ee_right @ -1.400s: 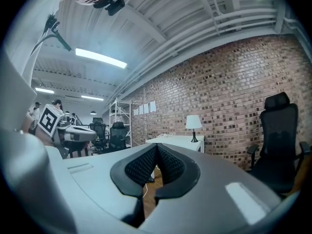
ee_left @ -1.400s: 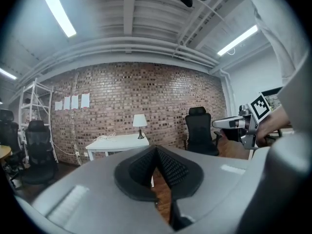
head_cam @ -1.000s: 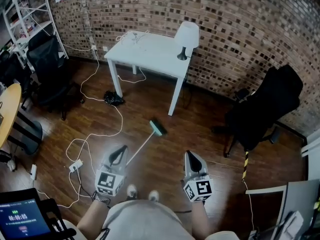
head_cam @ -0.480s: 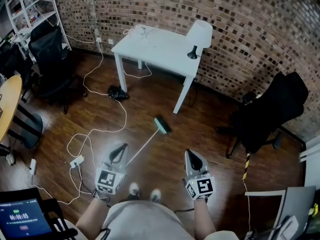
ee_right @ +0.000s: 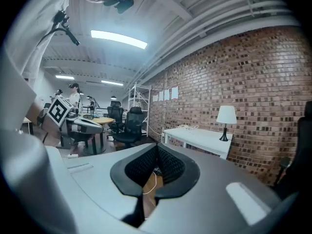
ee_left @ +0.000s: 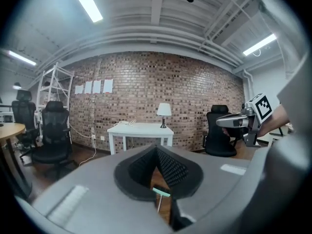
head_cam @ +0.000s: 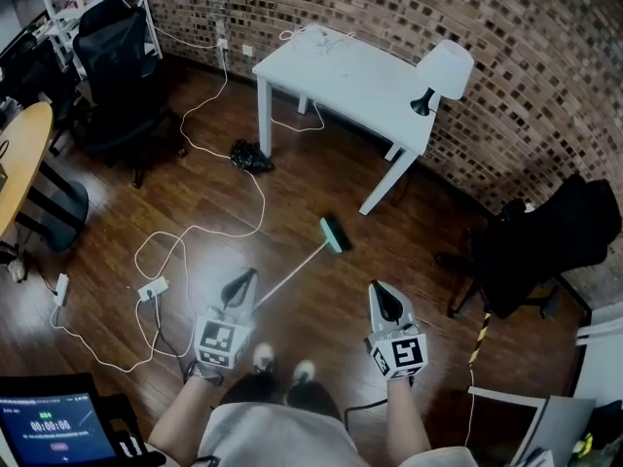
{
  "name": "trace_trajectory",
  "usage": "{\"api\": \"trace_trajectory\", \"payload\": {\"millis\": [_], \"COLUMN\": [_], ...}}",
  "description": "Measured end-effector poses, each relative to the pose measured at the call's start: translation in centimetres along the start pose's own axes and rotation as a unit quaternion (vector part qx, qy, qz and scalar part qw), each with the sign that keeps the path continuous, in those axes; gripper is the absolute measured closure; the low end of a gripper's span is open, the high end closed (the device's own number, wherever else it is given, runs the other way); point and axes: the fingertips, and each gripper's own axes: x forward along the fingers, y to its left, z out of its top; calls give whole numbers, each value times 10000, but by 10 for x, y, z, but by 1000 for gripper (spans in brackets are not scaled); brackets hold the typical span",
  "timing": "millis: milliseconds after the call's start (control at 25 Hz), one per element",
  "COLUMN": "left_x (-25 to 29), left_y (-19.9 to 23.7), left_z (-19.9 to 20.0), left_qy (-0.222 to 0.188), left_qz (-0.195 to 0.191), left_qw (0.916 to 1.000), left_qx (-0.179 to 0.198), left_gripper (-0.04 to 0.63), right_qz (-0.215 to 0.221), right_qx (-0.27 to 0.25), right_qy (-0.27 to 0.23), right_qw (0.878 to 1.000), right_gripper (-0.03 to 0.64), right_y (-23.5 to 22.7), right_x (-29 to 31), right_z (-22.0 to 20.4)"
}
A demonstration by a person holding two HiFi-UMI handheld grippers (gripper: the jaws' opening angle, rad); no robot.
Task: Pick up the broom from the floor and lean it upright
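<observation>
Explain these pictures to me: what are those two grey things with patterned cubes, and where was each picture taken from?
They are hand-held grippers: a person holds the left gripper and the right gripper, one in each hand. The downward picture comes from a camera on the person's head; the other two come from cameras riding on each gripper, looking along its jaws. Both are shut and empty. A broom with a green head lies on the floor ahead of the left gripper. Beyond it stands a white table with a lamp.
</observation>
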Motion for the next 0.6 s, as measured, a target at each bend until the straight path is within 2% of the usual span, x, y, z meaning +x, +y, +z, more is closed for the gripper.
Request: {"api": "trace_trajectory", "payload": {"millis": [120,320,600], "left_x": [11,27,38], "left_y": [17,33,35], "left_z": [-28,-75,-154], "left_qy": [168,427,809], "left_qz": [152,457,969], "left_qw": [9996,9961,9866], "left_qx": [-172,-621,-1034], "left_gripper": [601,601,601], "right_qz": [211,969,2115], "right_qx": [-9,-159,-554], "right_qy": [203,511,992], "right_qw": [9996,9938,9708], "right_gripper": [601,600,566], "right_y": [13,39,63], "right_x": [32,79,137], "right_z": [-24,-63,-137]}}
